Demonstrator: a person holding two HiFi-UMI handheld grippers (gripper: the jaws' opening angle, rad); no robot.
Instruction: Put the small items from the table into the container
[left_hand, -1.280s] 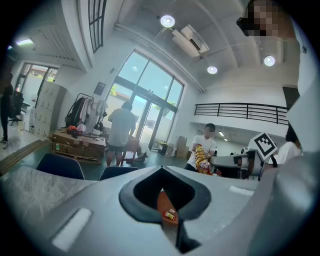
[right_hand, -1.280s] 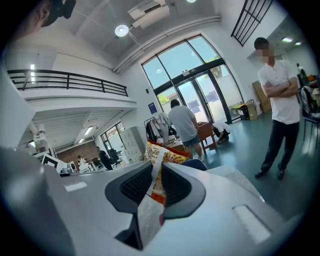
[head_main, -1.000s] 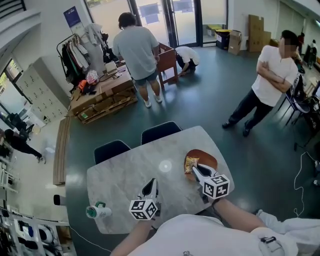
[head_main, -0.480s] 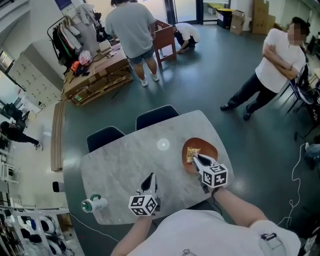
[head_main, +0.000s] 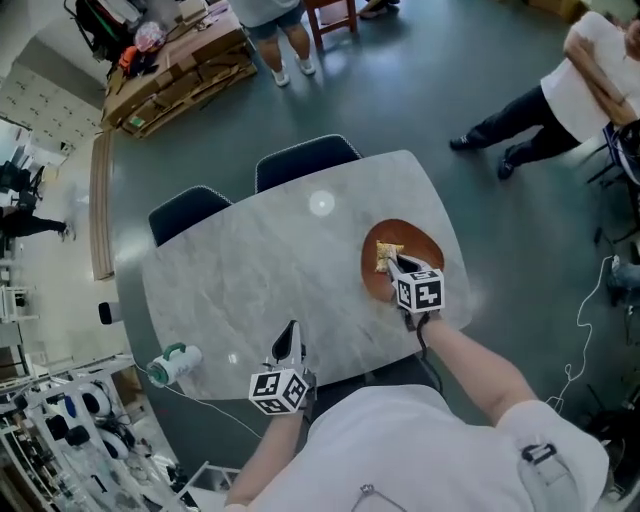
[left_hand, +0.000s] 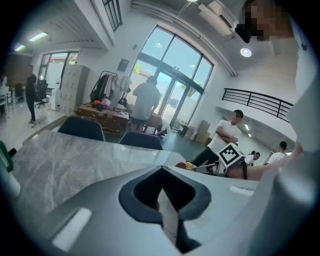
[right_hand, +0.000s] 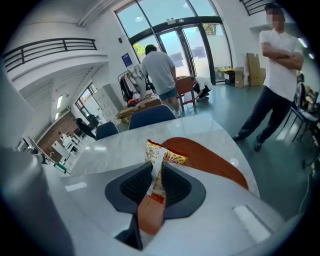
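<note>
A yellow snack packet (right_hand: 159, 161) stands pinched between the pads of my right gripper (right_hand: 156, 170), which is shut on it. In the head view that gripper (head_main: 393, 264) holds the packet (head_main: 385, 254) low over the brown oval container (head_main: 425, 245) near the table's right edge. The container (right_hand: 210, 159) lies just beyond the jaws in the right gripper view. My left gripper (head_main: 289, 342) hovers over the marble table (head_main: 260, 280) near its front edge. Its jaws (left_hand: 162, 172) look shut, with only a thin sliver between the pads.
A white bottle with a green cap (head_main: 172, 365) lies at the table's front left corner. Two dark chairs (head_main: 305, 160) stand at the far side. A person (head_main: 590, 90) stands on the floor to the right, and wooden pallets (head_main: 170, 70) lie far back.
Both grippers have come down toward the table. The right one has sunk with the packet onto the brown container, and the head view has tilted further down.
</note>
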